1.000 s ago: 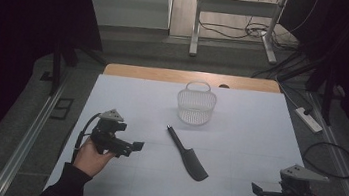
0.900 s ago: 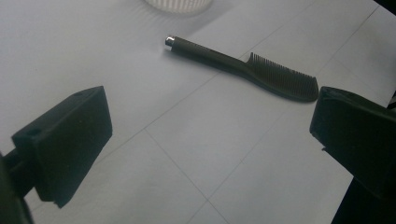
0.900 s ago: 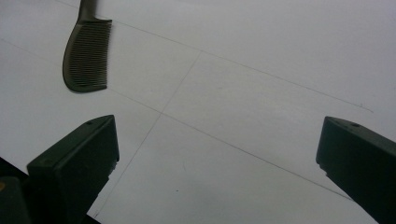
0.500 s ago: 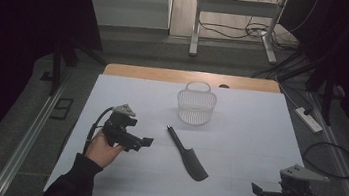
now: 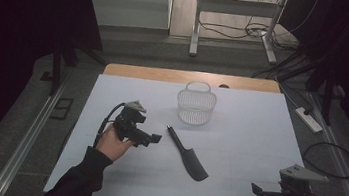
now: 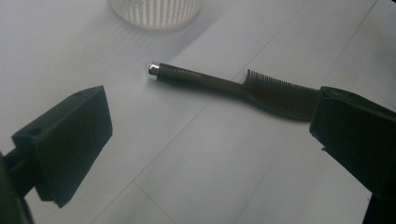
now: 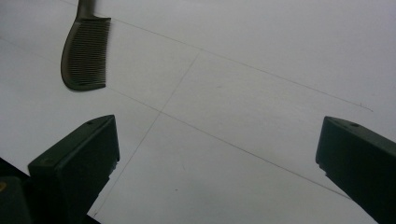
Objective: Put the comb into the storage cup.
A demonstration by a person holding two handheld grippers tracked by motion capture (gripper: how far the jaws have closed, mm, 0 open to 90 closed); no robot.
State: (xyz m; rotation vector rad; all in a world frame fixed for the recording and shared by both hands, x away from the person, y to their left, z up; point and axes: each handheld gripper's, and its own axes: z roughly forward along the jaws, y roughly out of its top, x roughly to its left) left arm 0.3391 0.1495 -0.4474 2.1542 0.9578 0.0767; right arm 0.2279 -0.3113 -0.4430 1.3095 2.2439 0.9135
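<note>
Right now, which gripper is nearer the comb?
The left gripper: it hovers beside the comb handle, jaws open. The right gripper sits apart at the table's near right corner.

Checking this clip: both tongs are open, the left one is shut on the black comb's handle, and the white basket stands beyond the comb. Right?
Not quite. The left tongs are open and hold nothing; the black comb lies apart from them on the table, as the left gripper view shows. The right tongs are open too, and the white basket does stand beyond the comb.
</note>
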